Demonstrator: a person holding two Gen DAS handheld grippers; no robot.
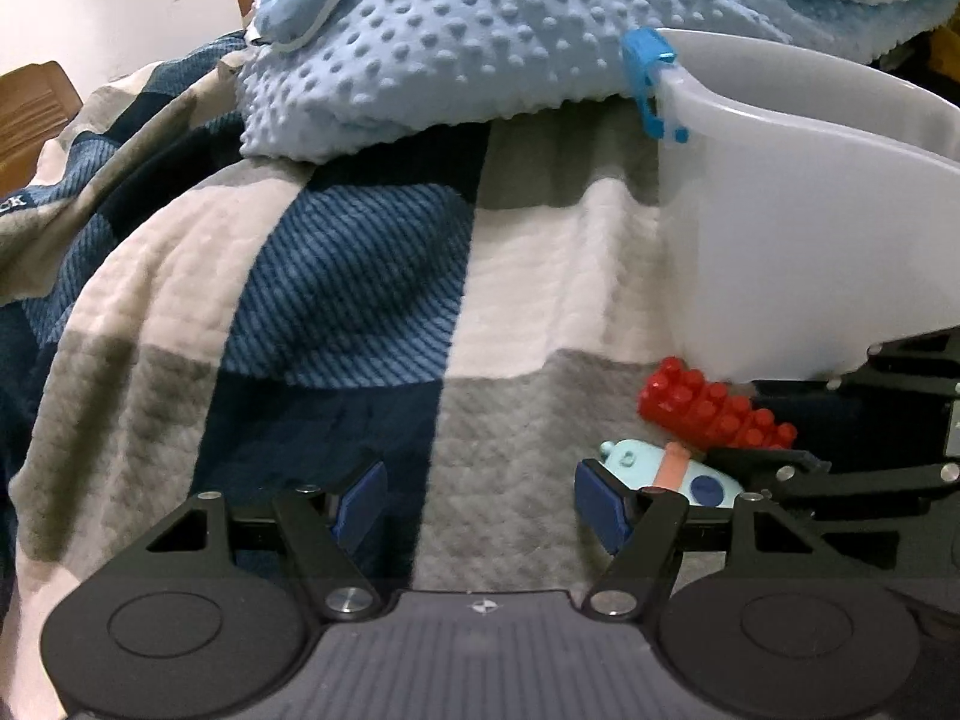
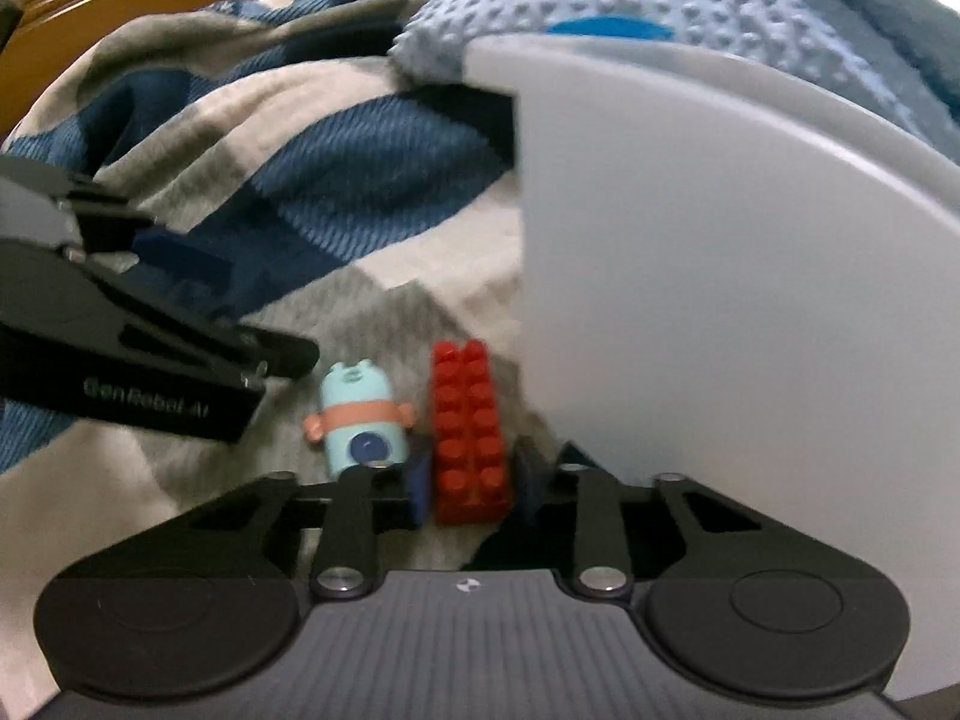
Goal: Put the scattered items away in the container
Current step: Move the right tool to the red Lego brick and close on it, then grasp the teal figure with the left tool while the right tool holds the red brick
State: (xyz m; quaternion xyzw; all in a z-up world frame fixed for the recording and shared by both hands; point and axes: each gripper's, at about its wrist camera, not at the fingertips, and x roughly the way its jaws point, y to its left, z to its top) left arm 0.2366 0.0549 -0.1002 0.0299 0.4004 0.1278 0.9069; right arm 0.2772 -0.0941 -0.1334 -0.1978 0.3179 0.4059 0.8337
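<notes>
The right claw [image 2: 471,489] is pinched on the red brick block [image 2: 471,432], which lies on the checked bedspread [image 1: 336,276] just beside the white container [image 2: 720,276]. The left claw [image 1: 480,504] is spread, nothing held; the small turquoise toy [image 1: 666,471] lies beside it.

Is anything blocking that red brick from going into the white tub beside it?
Nothing visible blocks it. The right gripper has its jaws closed on the red brick, and the white tub stands right beside it. Only the tub's own wall lies between, so the brick must be lifted over the rim.
</notes>
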